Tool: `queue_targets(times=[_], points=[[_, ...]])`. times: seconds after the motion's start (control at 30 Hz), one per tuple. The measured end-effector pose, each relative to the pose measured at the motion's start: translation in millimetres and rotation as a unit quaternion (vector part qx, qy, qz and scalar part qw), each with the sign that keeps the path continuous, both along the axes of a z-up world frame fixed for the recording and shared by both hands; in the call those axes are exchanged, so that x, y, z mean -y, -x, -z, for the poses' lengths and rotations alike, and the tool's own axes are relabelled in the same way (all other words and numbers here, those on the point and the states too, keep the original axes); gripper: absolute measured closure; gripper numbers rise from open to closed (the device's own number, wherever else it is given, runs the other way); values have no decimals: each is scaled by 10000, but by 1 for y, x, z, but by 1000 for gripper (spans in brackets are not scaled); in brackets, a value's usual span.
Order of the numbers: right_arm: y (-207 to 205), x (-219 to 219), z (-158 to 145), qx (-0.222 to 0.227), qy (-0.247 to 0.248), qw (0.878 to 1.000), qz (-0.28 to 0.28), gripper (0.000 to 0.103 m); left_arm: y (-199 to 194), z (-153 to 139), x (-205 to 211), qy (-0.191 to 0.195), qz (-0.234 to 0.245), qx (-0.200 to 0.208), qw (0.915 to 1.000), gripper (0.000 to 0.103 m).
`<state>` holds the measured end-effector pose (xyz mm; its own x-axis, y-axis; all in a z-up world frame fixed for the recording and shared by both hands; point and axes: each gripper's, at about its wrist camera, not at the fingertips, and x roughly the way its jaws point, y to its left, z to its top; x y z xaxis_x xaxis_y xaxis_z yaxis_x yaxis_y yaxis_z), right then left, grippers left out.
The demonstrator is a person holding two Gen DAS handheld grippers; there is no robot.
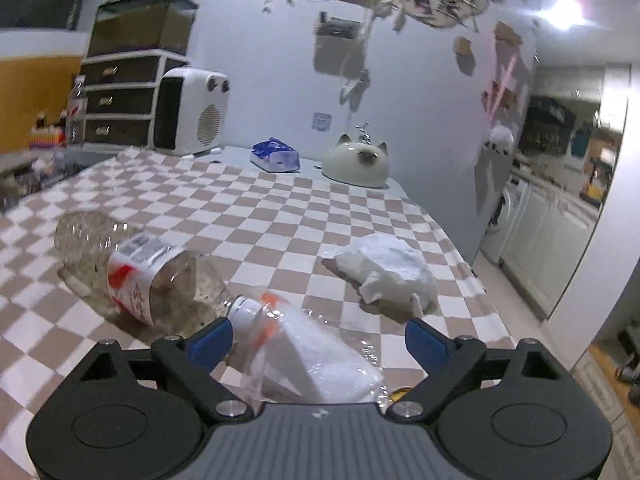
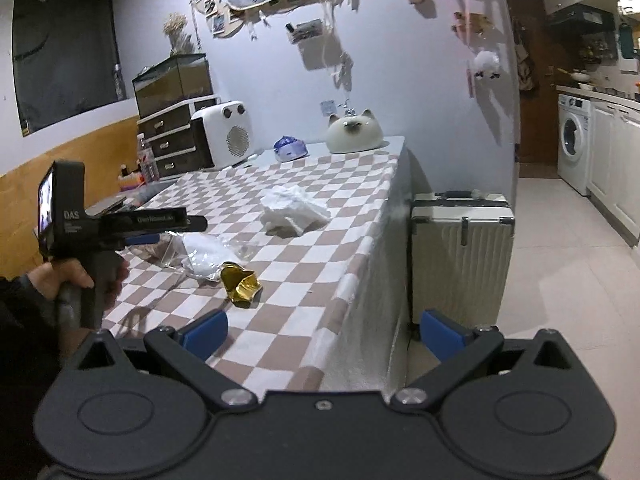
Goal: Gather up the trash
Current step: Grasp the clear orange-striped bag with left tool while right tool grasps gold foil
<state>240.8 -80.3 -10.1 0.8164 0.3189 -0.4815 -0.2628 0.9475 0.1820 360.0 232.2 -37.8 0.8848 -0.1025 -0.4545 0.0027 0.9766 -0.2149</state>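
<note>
My left gripper (image 1: 318, 340) is open, its blue fingers either side of a clear plastic bag (image 1: 316, 360) with white stuffing, lying on the checkered tablecloth (image 1: 280, 216). An empty clear bottle (image 1: 136, 268) with a red and white label lies just left of it. A crumpled white tissue (image 1: 388, 272) lies ahead to the right; it also shows in the right wrist view (image 2: 294, 210). A gold foil wrapper (image 2: 240, 284) lies by the plastic bag (image 2: 204, 256). My right gripper (image 2: 322, 332) is open and empty at the table's front edge. The left gripper (image 2: 160, 228) appears there, hand-held, over the bag.
At the table's back stand a white heater (image 1: 192, 112), a drawer unit (image 1: 120, 100), a blue tissue pack (image 1: 276, 156) and a cat-shaped ornament (image 1: 356, 160). A white suitcase (image 2: 460, 256) stands on the floor right of the table. A washing machine (image 2: 574, 144) is farther back.
</note>
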Motion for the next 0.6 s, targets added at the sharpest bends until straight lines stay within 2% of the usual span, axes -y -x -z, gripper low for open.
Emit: queue_targets(times=[0.13,0.2,0.27,0.4,0.6], points=[[-27,-23,2,-56,109,9996,-258,0,-3,9,-16,496,53,17,9988,22],[-46,-39,5,-101,185,9987,-457,1,-4,11,-23,737,88,11,9972,24],[-64,-56,10,-166,216,9977,-622,12,-5,12,-28,976,185,8,9950,24],[-99,-85,24,-364,314,9953,-842,20,-4,15,-30,1222,326,5,9920,28],[-135,-110,45,-516,480,9931,-935,31,3,15,-33,1777,660,-140,9818,34]])
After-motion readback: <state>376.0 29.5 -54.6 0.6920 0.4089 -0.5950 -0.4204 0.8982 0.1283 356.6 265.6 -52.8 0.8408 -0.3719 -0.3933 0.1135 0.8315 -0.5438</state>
